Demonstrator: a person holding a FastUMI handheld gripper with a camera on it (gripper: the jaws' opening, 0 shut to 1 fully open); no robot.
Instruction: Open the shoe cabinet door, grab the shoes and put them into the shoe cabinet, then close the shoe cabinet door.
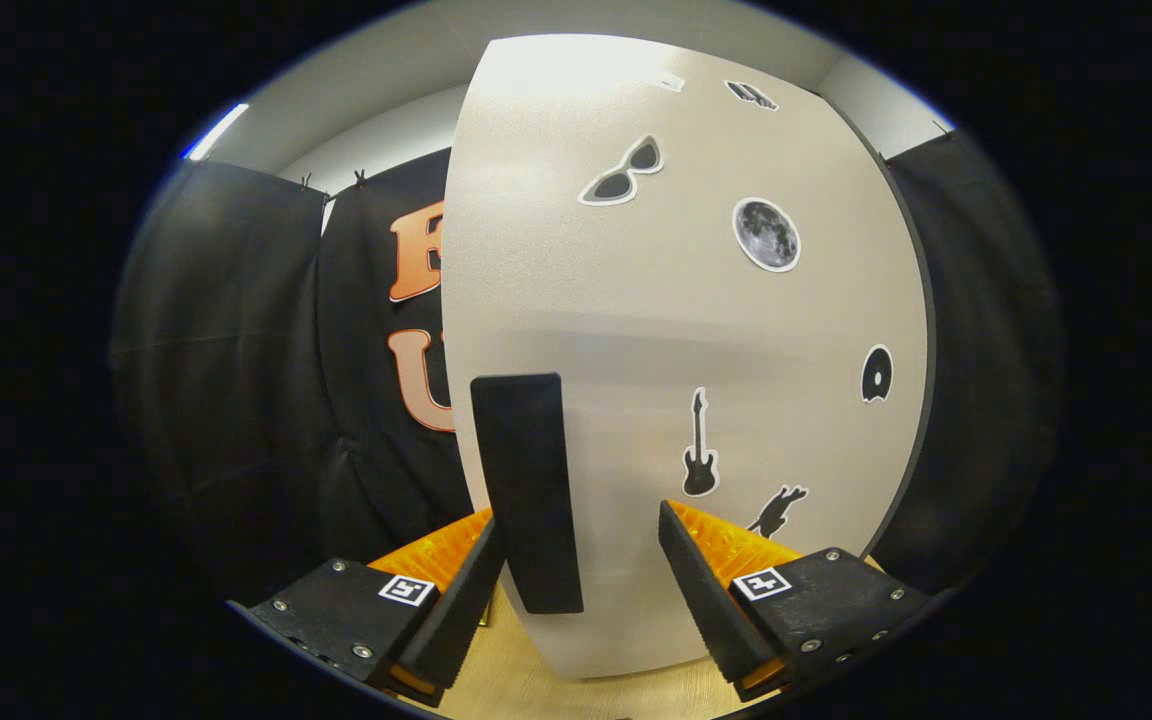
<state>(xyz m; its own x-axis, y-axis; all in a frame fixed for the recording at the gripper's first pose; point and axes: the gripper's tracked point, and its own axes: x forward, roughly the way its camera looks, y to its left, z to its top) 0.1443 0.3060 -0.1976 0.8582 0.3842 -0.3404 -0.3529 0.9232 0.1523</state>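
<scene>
Your gripper (581, 570) faces the shoe cabinet door (686, 330), a pale panel dotted with stickers. The jaws stand open, straddling the dark vertical handle (526, 490): it lies just inside the left finger, with a gap to the right one. That spacing suits closing on the handle to pull. Door looks closed; likely step one. Wooden floor (526, 690) below.

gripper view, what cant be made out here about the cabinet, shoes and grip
- Cabinet inside: hidden by the door, which faces the camera.
- Shoes: whatever lies behind the door is blocked by it.
- Grip: the gripper is open around the black handle; contact by the left finger can't be judged.
- Door state: the hinge side is cut off, so shut or ajar is unclear.
</scene>
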